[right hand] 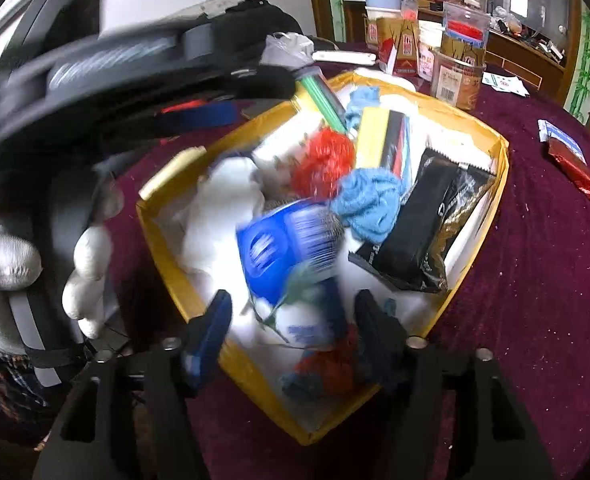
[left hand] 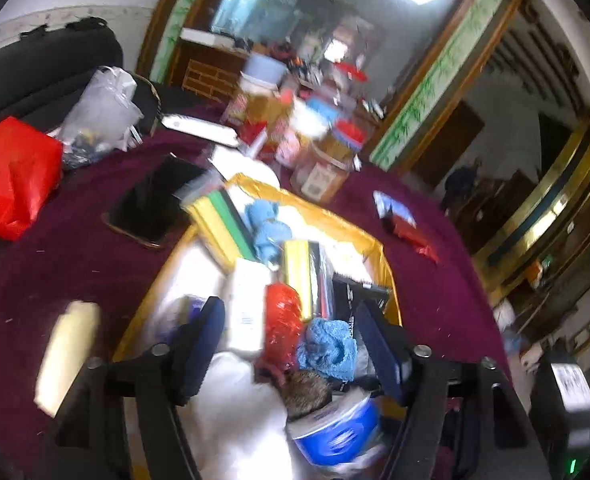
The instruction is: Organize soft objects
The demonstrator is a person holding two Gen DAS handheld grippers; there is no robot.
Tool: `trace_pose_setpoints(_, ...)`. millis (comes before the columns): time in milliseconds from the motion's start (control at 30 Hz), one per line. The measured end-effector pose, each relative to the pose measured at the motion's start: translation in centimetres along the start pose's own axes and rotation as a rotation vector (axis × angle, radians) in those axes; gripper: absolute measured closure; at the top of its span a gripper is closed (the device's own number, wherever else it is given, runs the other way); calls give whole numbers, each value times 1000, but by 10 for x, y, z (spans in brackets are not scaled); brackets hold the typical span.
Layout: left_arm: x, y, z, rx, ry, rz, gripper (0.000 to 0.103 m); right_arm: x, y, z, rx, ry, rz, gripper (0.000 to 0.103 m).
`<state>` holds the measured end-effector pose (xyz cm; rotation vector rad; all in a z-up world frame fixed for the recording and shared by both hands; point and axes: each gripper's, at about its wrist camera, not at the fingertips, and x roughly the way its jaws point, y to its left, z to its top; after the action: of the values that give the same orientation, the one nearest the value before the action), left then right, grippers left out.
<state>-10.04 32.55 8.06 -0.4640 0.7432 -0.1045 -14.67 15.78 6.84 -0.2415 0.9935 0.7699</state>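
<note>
Blue cloth [right hand: 369, 204] amid crowded yellow-rimmed box [right hand: 505, 160], clear of both walls.

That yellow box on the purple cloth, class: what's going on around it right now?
A person with a two-finger gripper in each hand is working over a yellow box crammed with mixed items. Both the left gripper and the right gripper hover open above it, gripping nothing. Inside lie a blue knitted cloth, a red mesh ball and a black packet. The frames are motion-blurred.
</note>
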Motion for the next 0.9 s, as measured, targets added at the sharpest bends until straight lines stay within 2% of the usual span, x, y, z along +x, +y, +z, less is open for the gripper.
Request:
trace_pose_setpoints(133, -35, 14, -5, -38, -72, 14, 23, -22, -4, 10, 15, -73, -7, 30)
trace_pose_setpoints(200, -47, 17, -8, -54, -91, 58, 22, -31, -8, 11, 29, -118, -25, 29)
trace_pose_setpoints(267, -60, 13, -15, -46, -125, 146, 11, -39, -14, 6, 48, -153, -42, 28)
trace_pose_setpoints(333, -70, 2, -22, -8, -175, 255, 5, -43, -21, 1, 80, -174, -50, 28)
trace_pose_setpoints(400, -77, -13, -30, 53, -234, 352, 4, -49, -27, -4, 108, -192, -67, 28)
trace_pose_setpoints(467, -83, -28, -34, 115, -292, 412, 3, -55, -32, -12, 133, -219, -111, 27)
trace_pose_setpoints(533, -83, -38, -35, 149, -308, 431, 3, -62, -40, -22, 176, -252, -141, 25)
trace_pose_setpoints(667, -76, -53, -40, 194, -282, 427, 3, -70, -54, -38, 263, -267, -117, 23)
trace_pose_setpoints(900, -73, -72, -51, 236, -239, 429, 3, -81, -56, -51, 275, -285, -122, 22)
